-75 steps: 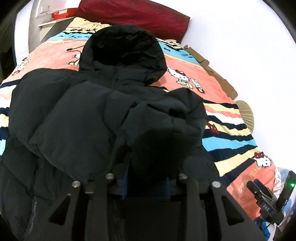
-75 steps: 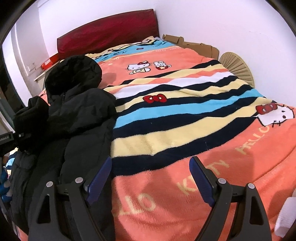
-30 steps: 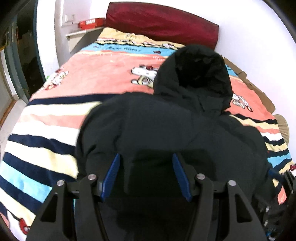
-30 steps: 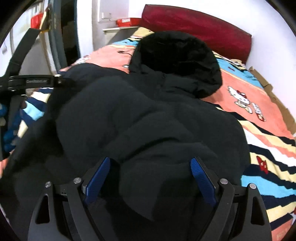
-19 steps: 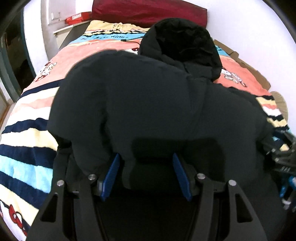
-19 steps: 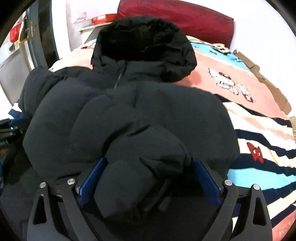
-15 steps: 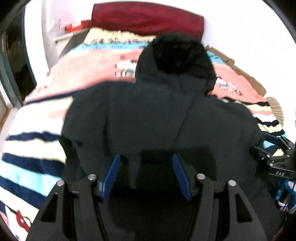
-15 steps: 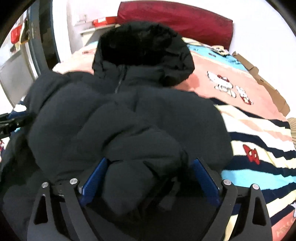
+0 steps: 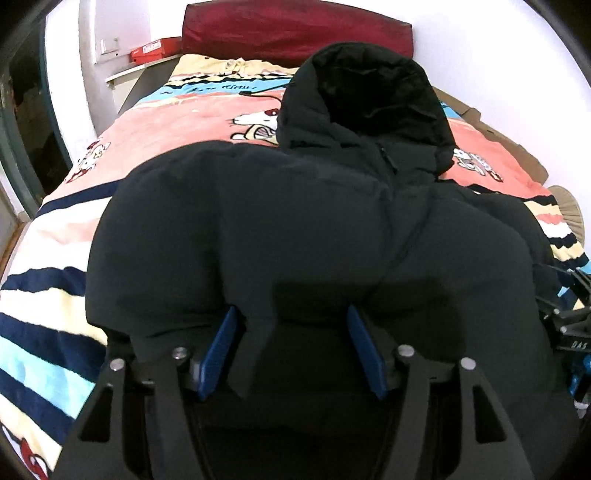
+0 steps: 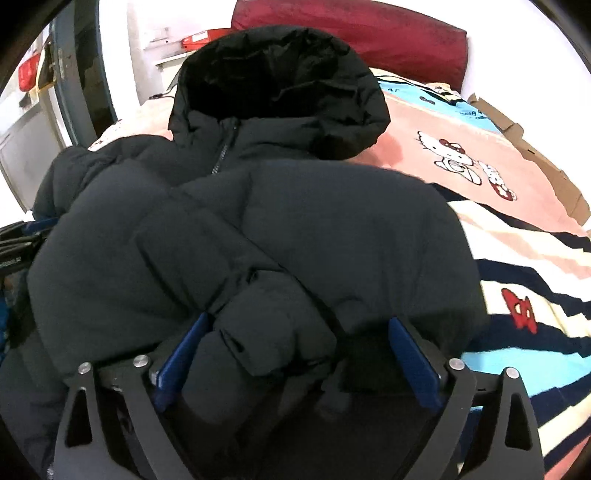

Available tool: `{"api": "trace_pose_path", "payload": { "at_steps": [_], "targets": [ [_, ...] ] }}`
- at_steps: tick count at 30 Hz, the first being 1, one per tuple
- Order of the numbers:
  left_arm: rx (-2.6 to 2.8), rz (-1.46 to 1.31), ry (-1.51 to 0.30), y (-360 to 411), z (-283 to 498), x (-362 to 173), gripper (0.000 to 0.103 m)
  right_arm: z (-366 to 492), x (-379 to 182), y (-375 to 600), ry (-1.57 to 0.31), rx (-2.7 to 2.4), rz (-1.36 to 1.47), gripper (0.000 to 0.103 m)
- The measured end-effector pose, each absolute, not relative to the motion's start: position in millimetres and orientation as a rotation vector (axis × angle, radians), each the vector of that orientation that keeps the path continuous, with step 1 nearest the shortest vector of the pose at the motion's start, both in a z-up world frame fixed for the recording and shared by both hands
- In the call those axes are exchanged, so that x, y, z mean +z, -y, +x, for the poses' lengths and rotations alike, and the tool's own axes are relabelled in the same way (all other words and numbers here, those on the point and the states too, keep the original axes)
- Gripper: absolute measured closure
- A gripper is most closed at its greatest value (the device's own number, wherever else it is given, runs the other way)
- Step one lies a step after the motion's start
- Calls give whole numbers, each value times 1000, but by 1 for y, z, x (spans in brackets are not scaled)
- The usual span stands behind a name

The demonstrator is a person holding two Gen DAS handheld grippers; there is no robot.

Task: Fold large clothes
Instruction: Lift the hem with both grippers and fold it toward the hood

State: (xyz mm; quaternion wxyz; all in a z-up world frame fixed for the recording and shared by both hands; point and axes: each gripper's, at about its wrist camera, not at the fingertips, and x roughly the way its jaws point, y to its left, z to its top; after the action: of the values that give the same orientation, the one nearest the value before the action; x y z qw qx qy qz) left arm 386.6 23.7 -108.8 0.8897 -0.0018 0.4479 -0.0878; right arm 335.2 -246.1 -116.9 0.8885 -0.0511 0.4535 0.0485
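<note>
With both sleeves laid across its chest, the jacket point(image 9: 295, 229) lies on the blanket point(image 9: 48, 295), hood point(image 10: 277, 85) toward the headboard point(image 9: 295, 29), and the lengthwise fold is judged to be in hand. Padding is seen between the spread pads of the left gripper point(image 9: 291, 350); whether it is pinched cannot be told. The right gripper point(image 10: 299, 369) is spread wide around a sleeve cuff, not pressed on it, its jaws having just been opening. Next, the hem would need to be gripped on both sides. Compared with the earliest frames, the right gripper is now over the jacket, not bare blanket.
</note>
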Motion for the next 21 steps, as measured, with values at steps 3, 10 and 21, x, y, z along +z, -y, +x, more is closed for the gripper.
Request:
{"api": "trace_pose_path", "payload": {
  "at_steps": [3,10,21],
  "targets": [
    [-155,0,-949,-21,383,-104,42,336,-117,245,-951,98,-111,8],
    [-99,76,-886,-5,342,-92,42,296,-84,243,-874,101,-87,19],
    [-66,114,-873,2,337,-104,41,297,-114,240,-962,99,-103,14]
  ]
}}
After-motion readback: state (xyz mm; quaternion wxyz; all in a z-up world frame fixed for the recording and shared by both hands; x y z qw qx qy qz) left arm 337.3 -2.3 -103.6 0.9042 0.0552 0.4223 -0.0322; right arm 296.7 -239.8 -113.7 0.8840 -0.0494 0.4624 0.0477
